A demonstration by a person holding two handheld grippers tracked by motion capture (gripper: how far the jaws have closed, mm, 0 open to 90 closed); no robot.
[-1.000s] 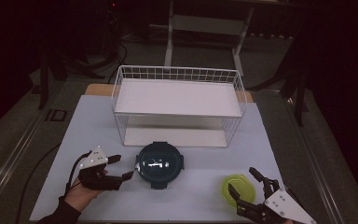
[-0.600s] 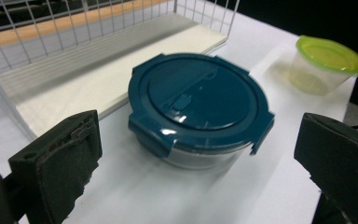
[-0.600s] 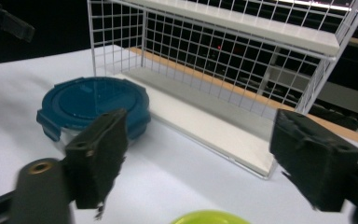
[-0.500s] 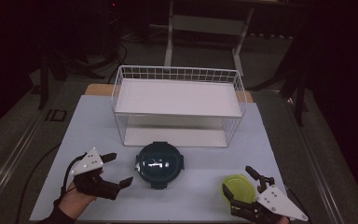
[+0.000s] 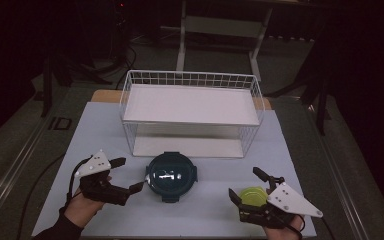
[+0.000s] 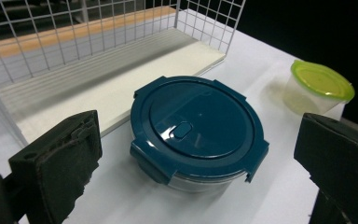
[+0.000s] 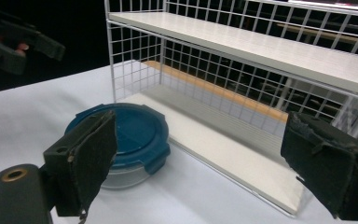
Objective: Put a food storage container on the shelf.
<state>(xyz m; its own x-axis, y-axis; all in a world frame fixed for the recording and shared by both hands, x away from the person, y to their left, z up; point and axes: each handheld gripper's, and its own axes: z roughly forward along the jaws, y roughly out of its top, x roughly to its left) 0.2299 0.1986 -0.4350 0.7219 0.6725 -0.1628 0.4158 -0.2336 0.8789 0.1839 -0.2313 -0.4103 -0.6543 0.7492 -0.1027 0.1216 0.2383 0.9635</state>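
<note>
A round container with a dark blue clip lid (image 5: 171,175) (image 6: 198,128) (image 7: 130,135) stands in front of the white wire rack (image 5: 190,107). My left gripper (image 5: 128,174) (image 6: 200,158) is just left of it, jaws open after widening, nothing between them. A small tub with a lime-green lid (image 5: 252,196) (image 6: 319,86) sits at the front right. My right gripper (image 5: 247,186) (image 7: 205,163) hovers over it; its jaws have just been opening and stand wide. From above the tub shows between them, pads apart from it.
The rack has an upper shelf (image 7: 261,46) and a lower board (image 6: 121,79) resting on the white table (image 5: 90,130). The floor around is dark, with stand legs behind the table. In the right gripper view, the left gripper (image 7: 23,39) shows far off.
The right gripper has moved left until its jaws straddle the green-lidded tub. Both grippers' jaws have spread a little wider. The left hand stays about where it was.
</note>
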